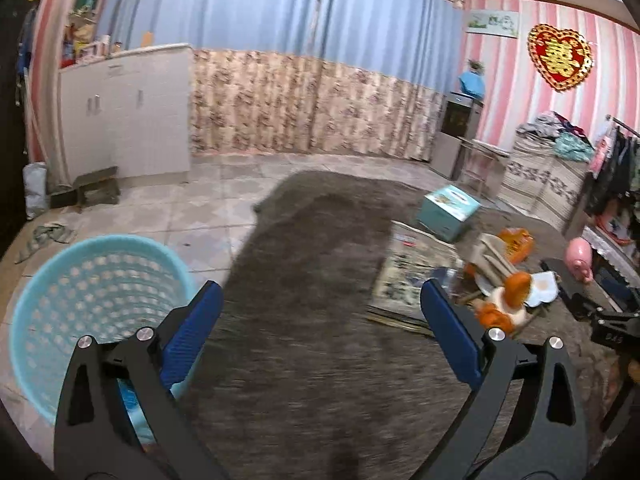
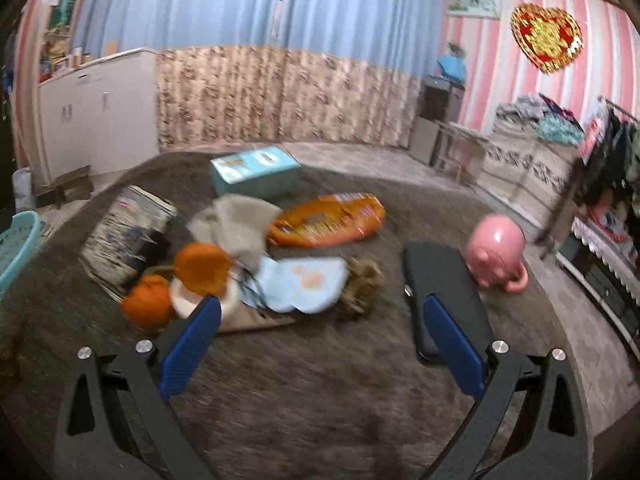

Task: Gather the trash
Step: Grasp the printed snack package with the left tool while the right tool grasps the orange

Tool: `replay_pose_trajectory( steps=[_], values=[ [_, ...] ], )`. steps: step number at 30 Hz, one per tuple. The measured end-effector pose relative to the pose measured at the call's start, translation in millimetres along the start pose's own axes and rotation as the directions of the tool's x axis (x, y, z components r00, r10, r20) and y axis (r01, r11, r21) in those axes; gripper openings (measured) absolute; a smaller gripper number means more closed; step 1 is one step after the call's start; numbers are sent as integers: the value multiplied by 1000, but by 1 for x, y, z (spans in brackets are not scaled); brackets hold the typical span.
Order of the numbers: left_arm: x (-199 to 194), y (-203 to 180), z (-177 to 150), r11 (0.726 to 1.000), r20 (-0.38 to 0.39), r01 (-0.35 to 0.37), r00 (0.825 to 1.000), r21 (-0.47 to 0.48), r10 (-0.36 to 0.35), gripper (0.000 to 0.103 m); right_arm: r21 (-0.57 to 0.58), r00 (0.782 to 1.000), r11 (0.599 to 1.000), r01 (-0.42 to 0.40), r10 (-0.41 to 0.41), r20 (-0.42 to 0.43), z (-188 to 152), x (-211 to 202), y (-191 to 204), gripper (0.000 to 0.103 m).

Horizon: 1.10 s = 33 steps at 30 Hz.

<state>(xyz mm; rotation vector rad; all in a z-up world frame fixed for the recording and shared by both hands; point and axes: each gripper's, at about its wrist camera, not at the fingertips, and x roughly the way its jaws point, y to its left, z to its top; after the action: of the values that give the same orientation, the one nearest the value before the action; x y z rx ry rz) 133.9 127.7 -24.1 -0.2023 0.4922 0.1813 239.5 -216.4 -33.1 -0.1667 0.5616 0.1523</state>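
Both my left hand-held gripper (image 1: 320, 312) and right hand-held gripper (image 2: 320, 320) are released, empty. Risk: motion blur; I might clip the pink piggy bank (image 2: 498, 254) at two o'clock instead of the orange wrapper (image 2: 326, 220).

Shaggy matt rug (image 2: 304, 380), glossy pink pig (image 2: 496, 250) (ceramic-looking), perforated plastic basket (image 1: 52, 304)

Home bedroom: curtains (image 1: 280, 20), clothes rack (image 1: 616, 160), rug (image 1: 300, 280).
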Motion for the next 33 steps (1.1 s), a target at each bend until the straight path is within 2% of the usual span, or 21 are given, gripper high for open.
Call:
replay_pose_trajectory(
  steps=[5,8,14,18,24,26,29,33],
  values=[
    [16,-24,-7,999,-10,10,1000,32,-9,97,40,999,999,-28,29,-25,-7,14,-5,99],
    [24,-28,-7,999,-26,10,1000,35,-9,97,8,998,998,-59,59,-26,-3,25,10,99],
    [45,-23,1,999,-108,33,994,25,-30,97,-33,990,990,-138,137,-33,9,41,43,99],
    [57,-20,6,1000,-119,24,993,13,-22,97,-54,985,984,-170,168,-39,17,51,57,97],
    [70,-24,11,999,-140,37,990,36,-32,97,-65,967,968,-243,236,-99,18,67,69,65],
    [81,-28,13,997,-166,59,985,40,-52,97,-77,960,961,-267,258,-108,16,67,71,44],
    [94,-35,15,996,-194,76,979,42,-66,97,-71,956,957,-283,275,-99,14,64,68,38],
    [113,-47,16,993,-241,106,966,56,-90,97,-34,956,958,-285,281,-80,14,57,52,38]
  ],
)
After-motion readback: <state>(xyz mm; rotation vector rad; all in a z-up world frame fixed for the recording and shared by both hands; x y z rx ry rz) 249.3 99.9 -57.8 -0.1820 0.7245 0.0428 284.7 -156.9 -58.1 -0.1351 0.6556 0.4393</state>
